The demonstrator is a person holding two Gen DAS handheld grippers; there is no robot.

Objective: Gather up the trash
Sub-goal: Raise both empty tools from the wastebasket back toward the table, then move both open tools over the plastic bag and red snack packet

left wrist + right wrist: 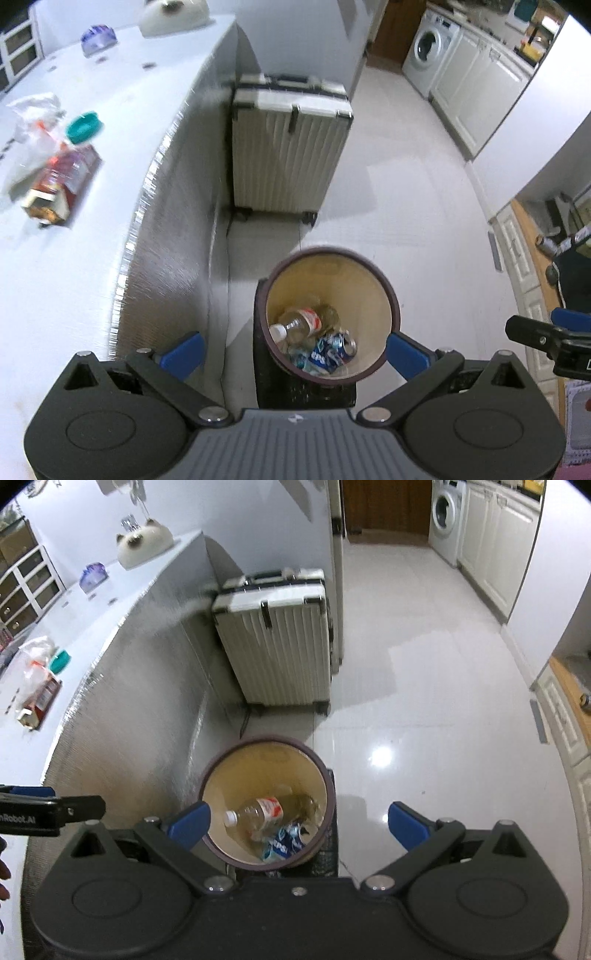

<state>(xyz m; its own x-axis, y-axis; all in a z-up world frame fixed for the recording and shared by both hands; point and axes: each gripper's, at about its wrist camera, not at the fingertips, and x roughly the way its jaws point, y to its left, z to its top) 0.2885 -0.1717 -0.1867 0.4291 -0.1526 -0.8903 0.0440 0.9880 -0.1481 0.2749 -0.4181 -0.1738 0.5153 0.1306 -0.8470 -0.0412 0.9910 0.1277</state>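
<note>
Tan-lined bin: the trash bin (332,314) sits on the floor right below and ahead of my left gripper (295,350), mouth up, parked against the foot of the counter, I'd guess so stuff can go straight off the top into it.
Left gripper: blue fingers spread wide, nothing between them, hanging over the near rim of the bin.
Right gripper: same deal, my right gripper (299,823) has its jaws apart and empty, with the bin under its left finger rather than dead centre.
Already binned: a clear plastic bottle (301,321) with a white cap lying on its side, and a crushed blue can (334,349) on the near side of it, both at the bottom.
Still out: up on the white counter (74,258), well off to the left of both grippers, there's a red-and-white carton (61,184) lying flat, a crumpled clear plastic bag (31,129) touching it, and a teal lid (84,127) just beyond. Looks like trash to me, but that's a guess.
Not trash: the ribbed suitcase (288,147) is standing upright past the bin.
Where we're at: partway, I reckon. Both grippers are free, so the next grab means swinging left and up to the counter.
Watch out: that bag looks floppy and may slip from the pinch.
</note>
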